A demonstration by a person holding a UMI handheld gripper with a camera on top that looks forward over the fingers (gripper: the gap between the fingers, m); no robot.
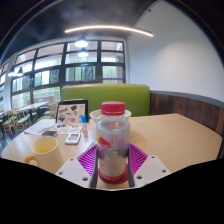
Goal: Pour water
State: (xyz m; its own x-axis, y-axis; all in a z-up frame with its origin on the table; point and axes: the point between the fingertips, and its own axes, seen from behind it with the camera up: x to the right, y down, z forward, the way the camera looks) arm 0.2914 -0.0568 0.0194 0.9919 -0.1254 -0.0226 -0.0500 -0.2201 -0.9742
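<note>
So the big light wooden table (pixel 170 130) takes up most of what's in front of me, running back to a green padded bench seat (pixel 110 97) under the windows. There's some clutter on the far side: a small framed picture or tablet standing up (pixel 72 112), and a phone-looking thing lying flat (pixel 73 137) just in front of it.

Off to the left of the claw (pixel 113 165) sits a pale yellow ceramic mug (pixel 43 152) with its handle sticking out, near but clearly apart from everything the claw is doing. My guess is that's where the water's headed.

The main thing: a clear plastic bottle with a red cap (pixel 113 140) stands upright right between the two fingers, with its long axis straight up. The purple pads (pixel 88 156) sit tight against both sides, so it looks gripped to me, not just straddled. There's a white rimmed cup or bowl behind it, hard to tell which.

So the pour would mean swinging left and tipping toward that mug. The cap looks on though, which seems like a problem.
</note>
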